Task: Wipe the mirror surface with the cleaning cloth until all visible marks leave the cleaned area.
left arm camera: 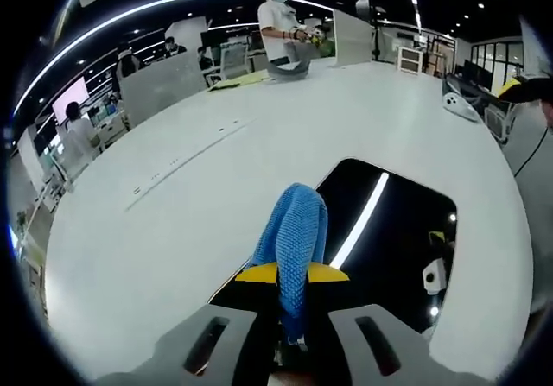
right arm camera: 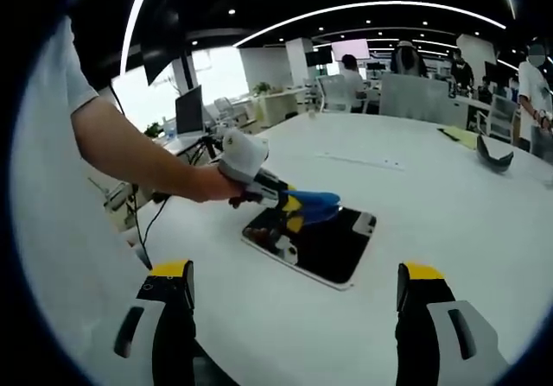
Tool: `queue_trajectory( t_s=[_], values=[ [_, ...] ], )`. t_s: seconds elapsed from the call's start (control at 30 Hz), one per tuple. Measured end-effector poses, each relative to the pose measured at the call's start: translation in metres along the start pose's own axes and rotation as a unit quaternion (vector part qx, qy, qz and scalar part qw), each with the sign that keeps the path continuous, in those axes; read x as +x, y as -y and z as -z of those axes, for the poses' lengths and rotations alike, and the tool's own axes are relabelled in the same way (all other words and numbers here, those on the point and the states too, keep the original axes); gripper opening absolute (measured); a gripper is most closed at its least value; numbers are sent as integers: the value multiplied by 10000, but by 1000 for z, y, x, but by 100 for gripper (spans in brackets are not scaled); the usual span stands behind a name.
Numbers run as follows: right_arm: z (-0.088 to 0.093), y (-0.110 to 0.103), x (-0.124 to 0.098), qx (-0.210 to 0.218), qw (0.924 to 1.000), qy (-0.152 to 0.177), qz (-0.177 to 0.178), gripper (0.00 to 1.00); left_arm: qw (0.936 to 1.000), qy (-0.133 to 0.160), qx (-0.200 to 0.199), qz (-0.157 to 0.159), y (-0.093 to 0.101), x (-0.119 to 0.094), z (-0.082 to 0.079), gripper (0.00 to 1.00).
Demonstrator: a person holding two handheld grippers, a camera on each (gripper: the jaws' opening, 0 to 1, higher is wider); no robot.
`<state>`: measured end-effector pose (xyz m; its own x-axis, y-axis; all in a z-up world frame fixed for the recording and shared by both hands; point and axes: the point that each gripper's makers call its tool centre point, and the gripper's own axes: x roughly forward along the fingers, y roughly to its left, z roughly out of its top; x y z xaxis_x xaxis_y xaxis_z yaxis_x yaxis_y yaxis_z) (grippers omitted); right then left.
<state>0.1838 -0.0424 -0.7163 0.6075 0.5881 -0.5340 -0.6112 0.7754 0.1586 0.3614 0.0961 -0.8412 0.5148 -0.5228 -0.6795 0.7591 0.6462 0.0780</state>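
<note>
Blue cloth [left arm camera: 294,235] pinched by left gripper [right arm camera: 289,206], seemingly touching mirror [right arm camera: 333,249]; right gripper [right arm camera: 294,295] wide open.

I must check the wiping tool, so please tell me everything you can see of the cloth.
The cloth is blue, with a knitted or terry-like texture, bunched into a soft rounded wad. The left gripper is shut on it, its yellow-tipped jaws pinching the lower part while the rest sticks out forward. In the right gripper view it lies over the near edge of the dark mirror on the white table; whether it presses on the glass is unclear.
</note>
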Motion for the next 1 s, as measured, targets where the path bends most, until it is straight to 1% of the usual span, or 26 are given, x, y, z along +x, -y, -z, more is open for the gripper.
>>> queue_trajectory(
  t_s=[0.17,0.3,0.5,1.0],
  values=[
    [4,-2,0,-3,10000,-55,-11,97,10000,16,5,14,3,1,-2,6],
    [4,-2,0,25,10000,-37,-3,97,10000,23,11,26,5,4,-4,6],
    [2,-2,1,24,10000,-21,-17,97,9999,14,122,57,10,6,-7,6],
    [-1,-1,3,55,10000,10,7,97,9997,48,184,160,20,14,-14,6]
  ],
)
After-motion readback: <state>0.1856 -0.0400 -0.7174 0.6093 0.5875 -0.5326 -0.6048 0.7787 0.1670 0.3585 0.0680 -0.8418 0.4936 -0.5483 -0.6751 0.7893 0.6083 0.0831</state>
